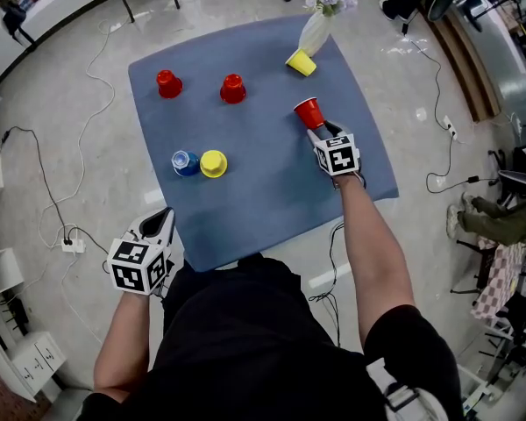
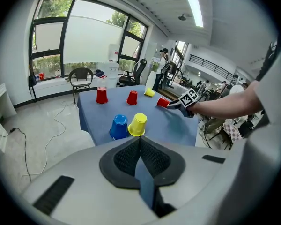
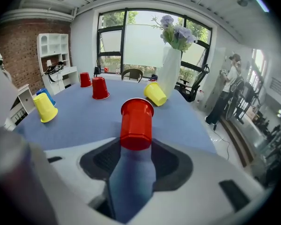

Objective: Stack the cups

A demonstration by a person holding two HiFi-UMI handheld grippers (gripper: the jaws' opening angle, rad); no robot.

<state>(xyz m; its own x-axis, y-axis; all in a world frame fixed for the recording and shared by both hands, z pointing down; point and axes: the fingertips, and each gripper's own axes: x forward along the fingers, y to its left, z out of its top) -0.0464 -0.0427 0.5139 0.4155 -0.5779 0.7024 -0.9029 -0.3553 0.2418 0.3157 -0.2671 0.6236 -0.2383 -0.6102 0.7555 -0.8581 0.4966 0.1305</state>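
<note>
Only right gripper view shows cup (image 3: 136, 124) btwn jaws.

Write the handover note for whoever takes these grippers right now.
Left gripper: shut, empty, by the near left corner of the table.
Right gripper: jaws wide around the right-hand red cup, at its base end; firm grip unconfirmed.
Upside down: far-left red cup, middle red cup, blue cup, yellow cup. Tipped yellow cup lies by the vase.
Done: nothing stacked. Left: stack all six.
</note>
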